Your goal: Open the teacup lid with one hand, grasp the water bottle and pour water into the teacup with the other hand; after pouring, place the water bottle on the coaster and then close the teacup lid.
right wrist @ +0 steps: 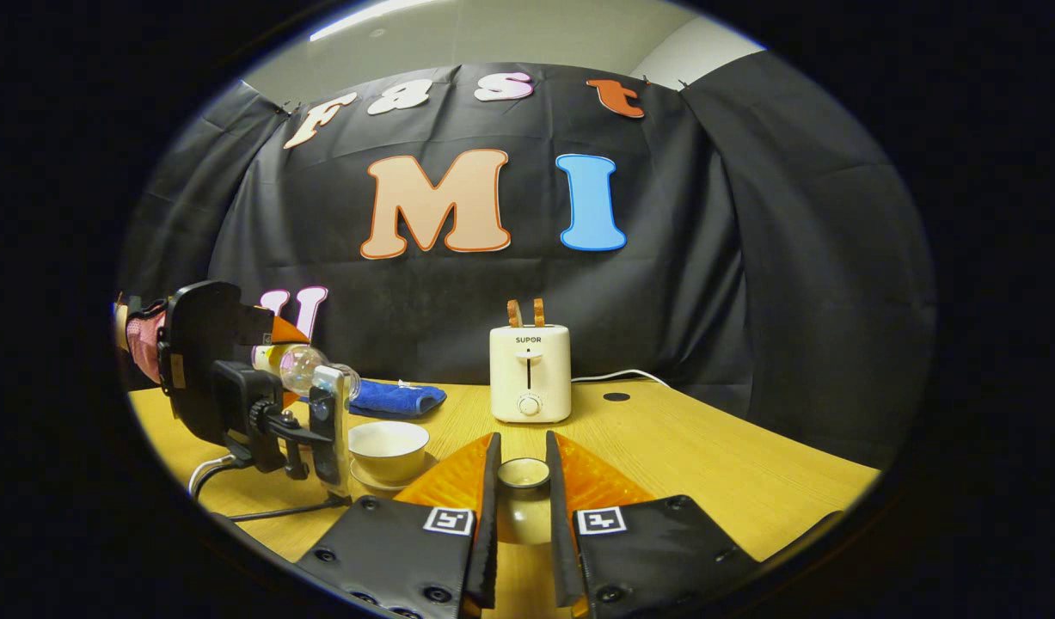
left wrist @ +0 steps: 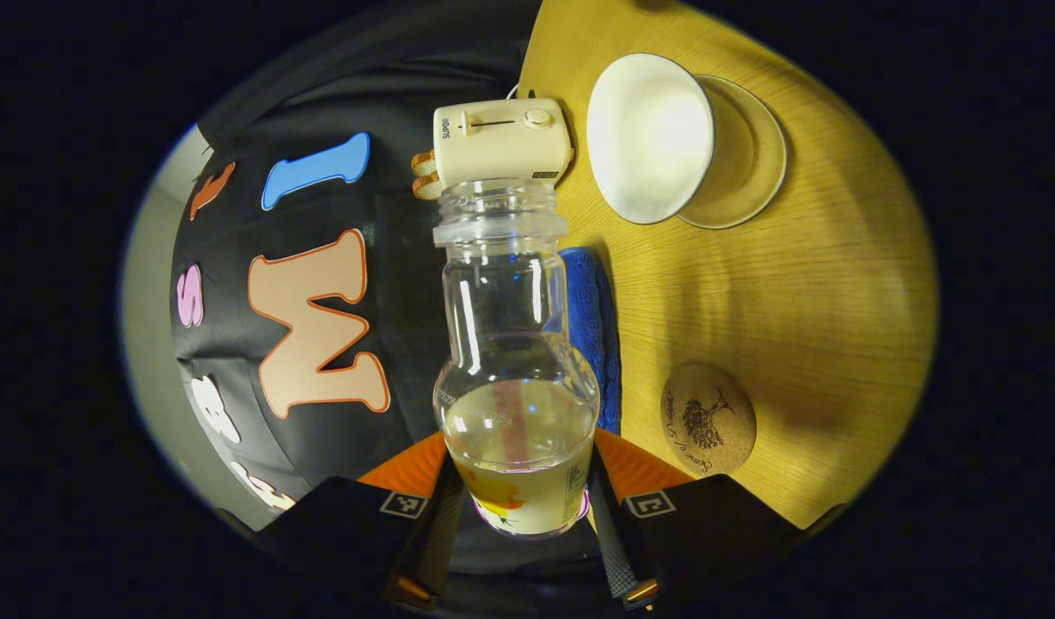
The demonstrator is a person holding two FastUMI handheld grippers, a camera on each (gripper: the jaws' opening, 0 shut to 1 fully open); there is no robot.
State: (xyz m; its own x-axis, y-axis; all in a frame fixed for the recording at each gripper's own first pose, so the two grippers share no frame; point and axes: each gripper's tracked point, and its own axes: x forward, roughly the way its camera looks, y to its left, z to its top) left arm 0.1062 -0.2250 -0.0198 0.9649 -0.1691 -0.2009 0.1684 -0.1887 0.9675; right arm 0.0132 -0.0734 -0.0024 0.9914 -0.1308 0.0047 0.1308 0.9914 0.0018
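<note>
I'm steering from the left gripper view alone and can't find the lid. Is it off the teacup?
Observer: Yes. The right gripper is shut on the teacup lid, with a finger on each side.
Operator: Where is the cup from there?
Observer: In the right gripper view, the open teacup sits on its saucer, left of the lid.
Operator: Is my bottle over it?
Observer: The water bottle in the left gripper lies tipped on its side, above and left of the cup. I see no stream.
</note>
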